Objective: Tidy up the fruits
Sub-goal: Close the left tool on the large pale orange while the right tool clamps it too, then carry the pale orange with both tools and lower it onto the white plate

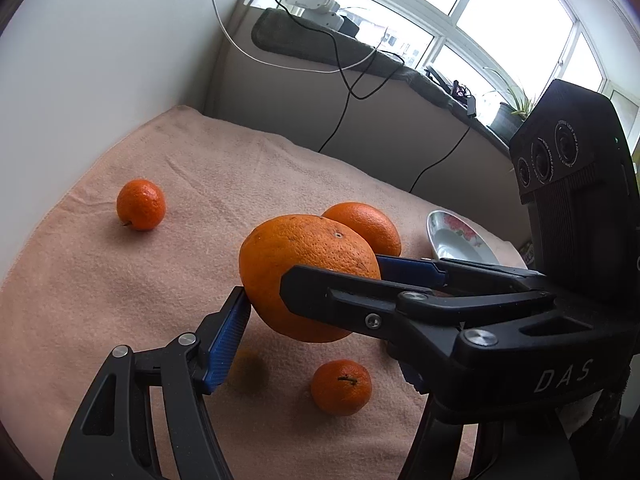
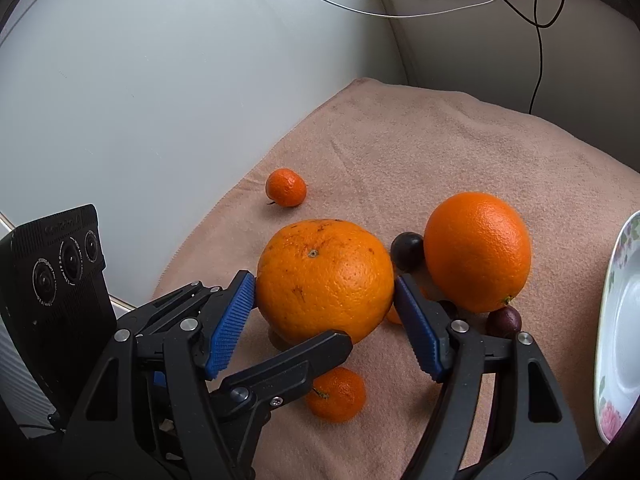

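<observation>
Gripping large orange (image 2: 324, 280), both jaws pressing, towel edge (image 2: 224, 216) leftward

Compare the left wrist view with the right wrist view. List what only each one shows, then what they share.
Only the left wrist view: the window and a potted plant on the sill.
Only the right wrist view: two dark round fruits next to the second orange.
Both: the large orange between blue pads, the second orange, two small mandarins, the flowered plate and the pink towel.
</observation>
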A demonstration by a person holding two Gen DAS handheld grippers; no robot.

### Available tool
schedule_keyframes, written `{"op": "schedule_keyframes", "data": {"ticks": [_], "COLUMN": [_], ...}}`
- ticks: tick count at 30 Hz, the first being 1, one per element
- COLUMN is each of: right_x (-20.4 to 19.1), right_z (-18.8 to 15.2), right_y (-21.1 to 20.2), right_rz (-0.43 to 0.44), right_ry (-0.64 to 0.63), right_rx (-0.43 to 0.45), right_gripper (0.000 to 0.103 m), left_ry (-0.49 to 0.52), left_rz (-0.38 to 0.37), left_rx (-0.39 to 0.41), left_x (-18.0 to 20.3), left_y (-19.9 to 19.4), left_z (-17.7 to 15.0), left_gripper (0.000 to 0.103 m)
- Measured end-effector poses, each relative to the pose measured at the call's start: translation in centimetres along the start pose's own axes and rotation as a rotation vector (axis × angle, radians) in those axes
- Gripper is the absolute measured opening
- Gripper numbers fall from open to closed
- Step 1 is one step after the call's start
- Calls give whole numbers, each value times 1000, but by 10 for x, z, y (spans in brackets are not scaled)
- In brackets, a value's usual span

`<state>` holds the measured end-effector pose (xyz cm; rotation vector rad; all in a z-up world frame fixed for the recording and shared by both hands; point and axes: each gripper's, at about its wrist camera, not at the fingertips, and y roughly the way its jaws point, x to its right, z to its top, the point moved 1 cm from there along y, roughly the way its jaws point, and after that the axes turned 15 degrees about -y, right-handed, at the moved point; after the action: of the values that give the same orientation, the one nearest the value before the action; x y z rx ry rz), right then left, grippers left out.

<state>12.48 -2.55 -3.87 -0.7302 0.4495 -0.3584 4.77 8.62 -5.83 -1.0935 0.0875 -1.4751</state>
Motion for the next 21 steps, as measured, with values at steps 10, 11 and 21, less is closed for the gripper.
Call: {"op": "schedule_keyframes", "data": {"ticks": [10,11,21], "right_x": [17,19,54], "right_z": [-12,-14,-36], "right_y": [-32,-36,-78], "right_rz": [-28,-33,-94], "right_ry": [36,40,113], "right_rx": [45,50,98], "right_gripper": [75,75,75], "left_ry": [62,69,142], "left_rz": [-26,-30,-84], "left_rx": [-6,-8,-44], "left_x": [34,38,86], "left_y": [3,4,20], "left_z": [-5,-6,-14], "left_gripper": [67,67,67]}}
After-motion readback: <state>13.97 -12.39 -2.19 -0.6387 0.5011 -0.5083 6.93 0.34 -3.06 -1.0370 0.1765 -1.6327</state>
